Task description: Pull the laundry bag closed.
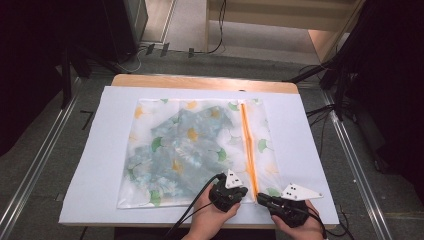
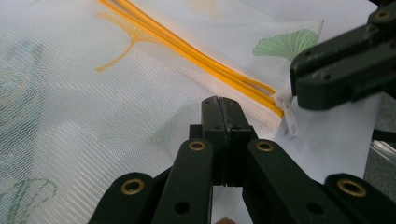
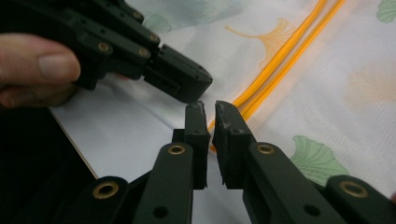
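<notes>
From the high view, a mesh laundry bag point(image 1: 200, 150) printed with ginkgo leaves lies flat on a white sheet point(image 1: 100, 165) over the table, its orange zipper point(image 1: 248, 150) running from the far edge to the near edge, right of centre. The left gripper point(image 1: 245, 191) and right gripper point(image 1: 259, 198) meet at the zipper's near end. The step looks like working the zipper: one gripper should pin the fabric close by the track while the other takes the pull and draws straight along it, not across.

In the left gripper view, this gripper's jaws are pressed together on the mesh just left of the zipper's near end, apparently pinching the fabric. The white pull tab point(image 2: 287, 114) hangs just right of them, touching the tip of the right gripper.

In the right gripper view, the jaws stand slightly parted with nothing between them; the zipper's near end point(image 3: 236, 109) lies just beyond their tips, with the left gripper just to their left.
</notes>
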### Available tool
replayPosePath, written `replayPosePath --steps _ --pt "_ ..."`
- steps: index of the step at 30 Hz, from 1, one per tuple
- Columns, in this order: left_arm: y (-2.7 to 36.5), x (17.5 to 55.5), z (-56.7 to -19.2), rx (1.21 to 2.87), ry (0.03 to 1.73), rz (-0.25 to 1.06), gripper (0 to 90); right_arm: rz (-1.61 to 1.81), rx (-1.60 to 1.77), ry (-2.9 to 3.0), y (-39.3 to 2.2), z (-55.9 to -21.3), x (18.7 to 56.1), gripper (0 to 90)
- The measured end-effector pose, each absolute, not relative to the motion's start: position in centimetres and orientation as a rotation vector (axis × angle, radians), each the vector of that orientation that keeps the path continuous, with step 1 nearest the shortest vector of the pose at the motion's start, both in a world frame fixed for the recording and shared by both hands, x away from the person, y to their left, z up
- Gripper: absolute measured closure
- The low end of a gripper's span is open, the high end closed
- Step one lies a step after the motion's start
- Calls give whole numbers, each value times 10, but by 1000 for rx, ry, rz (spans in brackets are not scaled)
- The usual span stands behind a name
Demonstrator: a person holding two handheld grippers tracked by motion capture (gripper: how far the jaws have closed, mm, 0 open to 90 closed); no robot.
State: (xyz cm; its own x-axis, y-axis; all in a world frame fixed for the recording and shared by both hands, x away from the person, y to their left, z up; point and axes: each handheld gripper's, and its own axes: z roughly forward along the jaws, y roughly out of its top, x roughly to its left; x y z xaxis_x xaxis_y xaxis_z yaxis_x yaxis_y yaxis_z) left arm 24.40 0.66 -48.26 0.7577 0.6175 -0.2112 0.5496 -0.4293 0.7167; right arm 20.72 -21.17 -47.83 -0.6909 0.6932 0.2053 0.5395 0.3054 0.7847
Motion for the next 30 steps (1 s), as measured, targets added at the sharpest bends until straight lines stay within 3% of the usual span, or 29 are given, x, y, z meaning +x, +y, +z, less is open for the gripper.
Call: replayPosePath --steps 8,15,24,30 --pt "8 246 -483 2119 878 82 900 1288 1159 2386 -211 -481 210 900" --pt "9 246 -483 2115 880 71 900 1270 1215 2390 -213 -484 214 900" --pt "9 246 -484 2109 880 71 900 1318 1167 2376 -210 -480 211 818" --pt "9 246 -483 2116 873 78 900 1323 1197 2366 -210 -481 213 864"
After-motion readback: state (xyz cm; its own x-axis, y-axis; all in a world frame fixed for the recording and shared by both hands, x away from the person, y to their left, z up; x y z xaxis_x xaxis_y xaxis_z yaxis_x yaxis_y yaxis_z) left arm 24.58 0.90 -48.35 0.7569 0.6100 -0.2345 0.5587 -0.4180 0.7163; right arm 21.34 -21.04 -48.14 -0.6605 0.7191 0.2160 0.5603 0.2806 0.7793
